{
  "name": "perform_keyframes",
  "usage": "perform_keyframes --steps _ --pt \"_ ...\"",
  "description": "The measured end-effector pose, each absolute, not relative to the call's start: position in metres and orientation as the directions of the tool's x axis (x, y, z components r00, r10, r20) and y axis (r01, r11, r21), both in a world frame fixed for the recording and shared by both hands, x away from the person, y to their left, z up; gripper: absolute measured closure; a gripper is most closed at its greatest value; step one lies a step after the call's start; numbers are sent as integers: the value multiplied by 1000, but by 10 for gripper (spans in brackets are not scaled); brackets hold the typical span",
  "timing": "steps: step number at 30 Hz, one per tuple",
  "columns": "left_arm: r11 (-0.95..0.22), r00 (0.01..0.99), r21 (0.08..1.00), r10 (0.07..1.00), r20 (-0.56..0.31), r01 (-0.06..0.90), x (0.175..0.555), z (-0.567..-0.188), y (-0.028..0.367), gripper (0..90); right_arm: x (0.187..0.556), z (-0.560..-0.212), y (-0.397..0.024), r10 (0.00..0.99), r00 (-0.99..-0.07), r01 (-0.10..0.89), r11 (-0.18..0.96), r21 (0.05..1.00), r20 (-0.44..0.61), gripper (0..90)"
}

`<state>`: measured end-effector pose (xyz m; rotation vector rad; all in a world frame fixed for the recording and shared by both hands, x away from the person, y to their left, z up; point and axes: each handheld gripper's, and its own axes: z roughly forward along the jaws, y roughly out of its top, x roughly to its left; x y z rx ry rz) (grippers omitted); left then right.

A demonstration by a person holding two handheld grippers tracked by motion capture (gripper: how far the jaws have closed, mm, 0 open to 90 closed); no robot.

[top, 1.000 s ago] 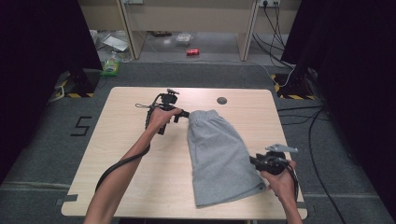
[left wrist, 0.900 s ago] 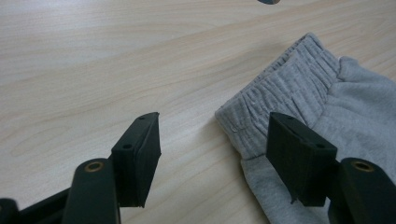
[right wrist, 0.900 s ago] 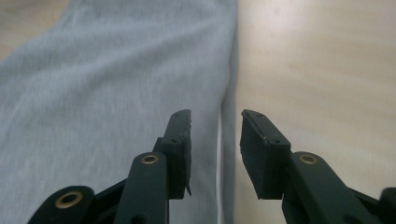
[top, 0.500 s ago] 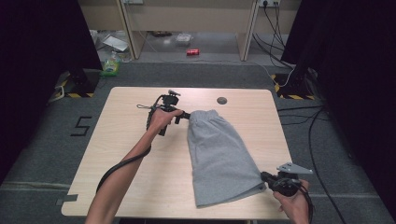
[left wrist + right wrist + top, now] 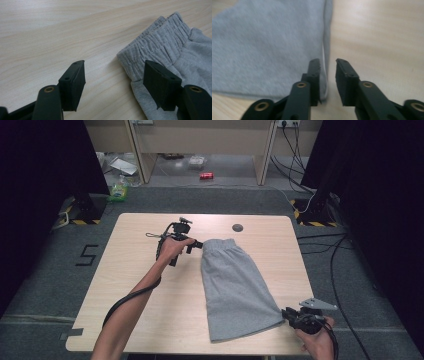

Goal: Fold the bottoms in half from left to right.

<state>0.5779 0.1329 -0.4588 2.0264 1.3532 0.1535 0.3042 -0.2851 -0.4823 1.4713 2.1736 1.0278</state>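
At the near right corner of the grey shorts (image 5: 235,287) (long axis running away toward the waistband), the right gripper (image 5: 327,65) stands narrowly open, having just been opening, the hem edge between its jaws unpinched.

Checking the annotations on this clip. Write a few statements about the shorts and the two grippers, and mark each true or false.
1. The grey shorts lie flat on the wooden table. True.
2. The left gripper is clamped on the waistband. False: its jaws stand open, one over bare table, one over the waistband corner.
3. The right gripper is at the hem corner nearest the person. True.
4. The right gripper's jaws are closed tight on the cloth. False: a gap shows between them at the shorts' edge.
5. A red can stands on the table. False: it lies on the floor beyond.
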Motion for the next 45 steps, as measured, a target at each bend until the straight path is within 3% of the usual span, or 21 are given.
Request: perform_keyframes --steps 2,7,11,18,27,33,37,43,45 --pt "-234 460 596 849 -260 768 576 -460 130 337 310 -474 -275 894 -433 642 218 735 114 648" --pt "-240 473 601 840 -265 763 574 -459 125 329 326 -471 -260 883 -455 631 226 742 118 612" --pt "-248 489 603 828 -274 758 571 -460 117 320 362 -464 -249 877 -464 604 213 768 122 582" --pt "-234 483 610 829 -282 757 570 -462 110 301 413 -459 -224 873 -478 598 244 763 96 571" --pt "-209 452 600 844 -288 772 576 -472 102 313 442 -467 -200 870 -487 609 269 746 84 567" --pt "-241 456 580 851 -259 778 579 -484 96 384 453 -469 -195 876 -477 608 273 745 69 563" --pt "-198 432 560 842 -323 804 581 -494 101 397 458 -470 -196 882 -466 612 264 746 70 561" --pt "-195 437 561 834 -337 804 580 -493 99 511 460 -474 -199 886 -458 620 260 741 73 554" --pt "-198 446 578 834 -326 792 580 -491 98 603 459 -474 -201 887 -456 619 257 742 73 552"
